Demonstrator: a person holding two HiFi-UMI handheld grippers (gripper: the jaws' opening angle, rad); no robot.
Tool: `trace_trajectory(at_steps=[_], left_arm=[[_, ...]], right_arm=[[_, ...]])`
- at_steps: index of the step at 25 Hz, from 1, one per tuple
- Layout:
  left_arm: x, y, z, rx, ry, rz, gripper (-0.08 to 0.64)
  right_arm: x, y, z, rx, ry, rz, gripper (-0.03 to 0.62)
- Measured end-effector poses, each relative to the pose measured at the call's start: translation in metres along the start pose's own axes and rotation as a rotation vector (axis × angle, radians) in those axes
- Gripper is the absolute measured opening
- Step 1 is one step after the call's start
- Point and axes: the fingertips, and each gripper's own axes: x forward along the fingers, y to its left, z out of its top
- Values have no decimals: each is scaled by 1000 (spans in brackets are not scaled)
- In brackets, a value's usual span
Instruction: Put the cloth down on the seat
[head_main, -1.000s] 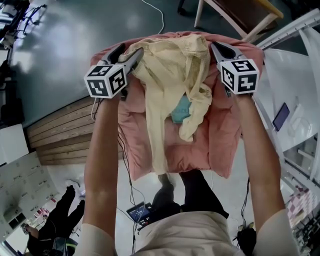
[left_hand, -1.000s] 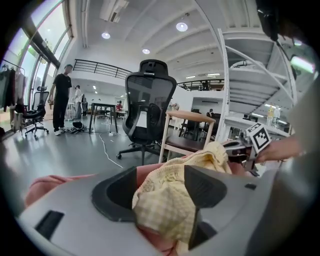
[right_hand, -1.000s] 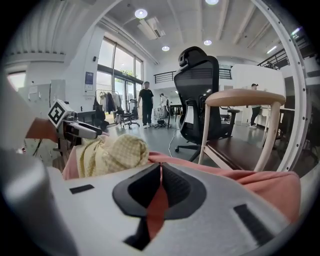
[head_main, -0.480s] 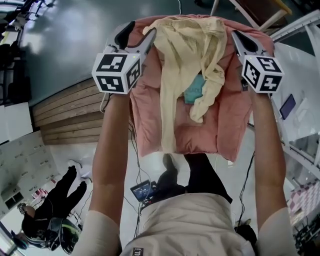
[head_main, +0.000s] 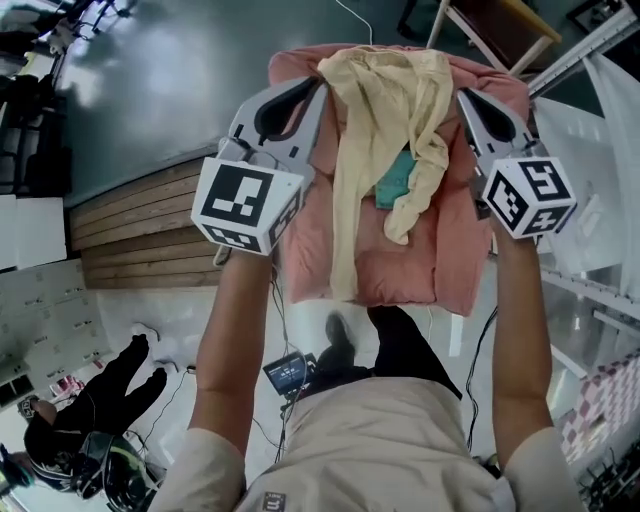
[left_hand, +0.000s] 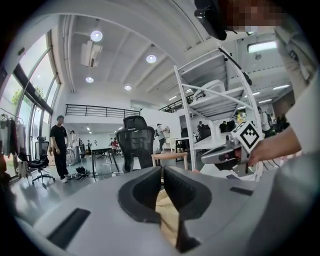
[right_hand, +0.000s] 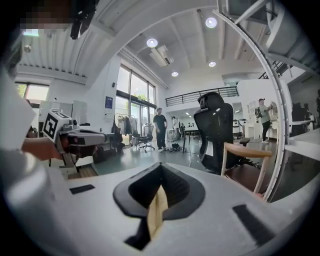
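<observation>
Pale yellow cloth (head_main: 385, 110) is held spread above the pink cushion (head_main: 455, 250), gripped at its two upper corners.

Left gripper (head_main: 320, 88) is placed over the cushion's far left corner. Its jaws have just been closing and are now pressed together, with yellow fabric pinched between them.

Right gripper (head_main: 462, 96) is placed over the cushion's far right side. It is clamped tight on a thin fold of the same cloth.

Between the two grips the cloth is bunched along the cushion's far edge. Two long tails are hung down across the cushion's middle. Contact between tails and cushion cannot be judged.

A teal patch (head_main: 398, 180) is noted among the folds, near the cushion's centre.

A wooden chair (head_main: 500, 30) is noted beyond the cushion's far right corner.
</observation>
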Motion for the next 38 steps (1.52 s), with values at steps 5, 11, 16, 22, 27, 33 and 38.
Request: trace_trajectory(at_steps=[5,11,16,22,27,33,38], left_arm=[[-60,-21,46,32,-34,-14,18],[-129,-40,94,33,-55,-12,18],[-177,-61,127,79,-84,-46,17],[-230,-84,153,109,-108,-65,17],[-267,-101,170,124,-125,-68,17],[-302,-115,182,132,-133,-56,17],[-308,-114,180,113,-127,-42,17]], right_arm=[[-47,55,42,-52,-30,40,-6],[-102,111,81,-71,-53,71,-8],[-147,149,112,-78,-83,85,-8],[-192,190,131,-101,-108,97,-8],[-224,214,144,-142,-117,98,-8],[-257,236,160,-203,-118,89,-9],[-265,239,163,-206,-117,99,-9]])
